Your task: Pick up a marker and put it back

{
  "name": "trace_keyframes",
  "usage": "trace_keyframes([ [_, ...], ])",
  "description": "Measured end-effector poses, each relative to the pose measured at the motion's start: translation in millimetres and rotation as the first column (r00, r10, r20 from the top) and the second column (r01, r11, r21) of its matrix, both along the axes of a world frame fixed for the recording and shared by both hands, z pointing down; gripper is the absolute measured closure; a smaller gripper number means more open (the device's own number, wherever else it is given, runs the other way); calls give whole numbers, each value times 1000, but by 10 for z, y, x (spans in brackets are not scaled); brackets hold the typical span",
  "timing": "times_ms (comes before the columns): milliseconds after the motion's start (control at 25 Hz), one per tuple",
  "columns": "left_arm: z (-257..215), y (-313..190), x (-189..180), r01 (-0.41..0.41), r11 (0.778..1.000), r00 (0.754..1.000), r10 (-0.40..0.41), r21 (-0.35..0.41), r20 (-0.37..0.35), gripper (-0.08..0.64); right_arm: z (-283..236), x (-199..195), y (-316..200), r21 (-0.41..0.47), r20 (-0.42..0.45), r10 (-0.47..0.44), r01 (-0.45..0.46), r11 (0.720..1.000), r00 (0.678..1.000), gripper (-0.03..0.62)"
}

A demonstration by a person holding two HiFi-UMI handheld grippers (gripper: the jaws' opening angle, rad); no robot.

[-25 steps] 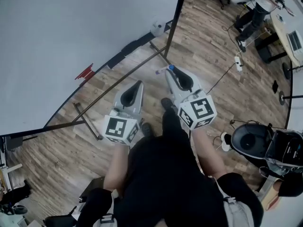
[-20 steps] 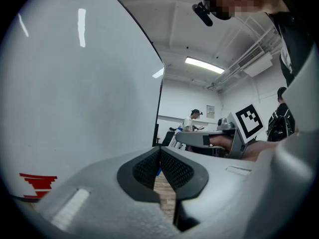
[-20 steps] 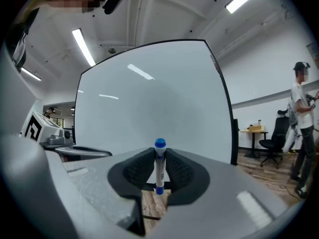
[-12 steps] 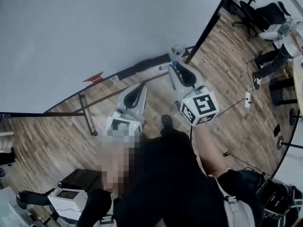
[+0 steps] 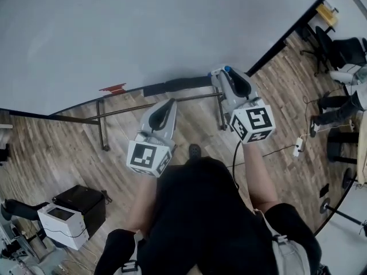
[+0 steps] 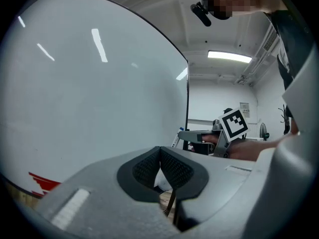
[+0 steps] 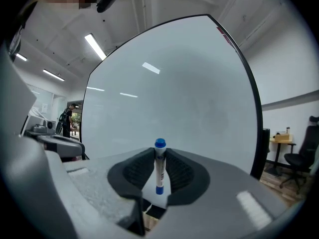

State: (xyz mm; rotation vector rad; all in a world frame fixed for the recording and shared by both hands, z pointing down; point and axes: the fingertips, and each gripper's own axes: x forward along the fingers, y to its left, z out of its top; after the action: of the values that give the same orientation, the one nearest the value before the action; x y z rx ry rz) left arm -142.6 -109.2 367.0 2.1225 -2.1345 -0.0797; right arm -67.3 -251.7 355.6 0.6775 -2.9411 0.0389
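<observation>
Nearing whiteboard (image 5: 114, 27) | right tool (image 5: 223, 73) still clamps marker (image 7: 159, 168) | contact unclear

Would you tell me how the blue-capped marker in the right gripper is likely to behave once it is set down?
The marker looks round and straight, so it will probably roll if laid flat. It stands upright and unbent in the right gripper, so it is likely stiff. Slim as it is, it is probably light.

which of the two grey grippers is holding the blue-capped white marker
The right gripper: its jaws clamp the blue-capped white marker, while the left gripper is shut on nothing.
</observation>
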Motion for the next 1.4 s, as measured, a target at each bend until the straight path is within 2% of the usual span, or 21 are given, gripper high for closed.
trace_keyframes([
  [240, 87, -101, -18, 52, 999, 999, -52, -11, -8, 549, 248, 56, -373, 0, -62, 2, -2, 1000, 998, 525],
  [520, 103, -104, 16, 75, 997, 997, -75, -23, 1, 549, 573, 76, -533, 12, -125, 7, -6, 1000, 992, 525],
  [1080, 146, -15, 39, 104, 993, 995, -104, -56, 13, 549, 1144, 19, -627, -68, -182, 14, -26, 997, 983, 525],
  [1400, 122, -2, 77, 102, 993, 995, -101, -57, 17, 549, 1285, 8, -555, -74, -221, 1, -18, 997, 975, 523],
])
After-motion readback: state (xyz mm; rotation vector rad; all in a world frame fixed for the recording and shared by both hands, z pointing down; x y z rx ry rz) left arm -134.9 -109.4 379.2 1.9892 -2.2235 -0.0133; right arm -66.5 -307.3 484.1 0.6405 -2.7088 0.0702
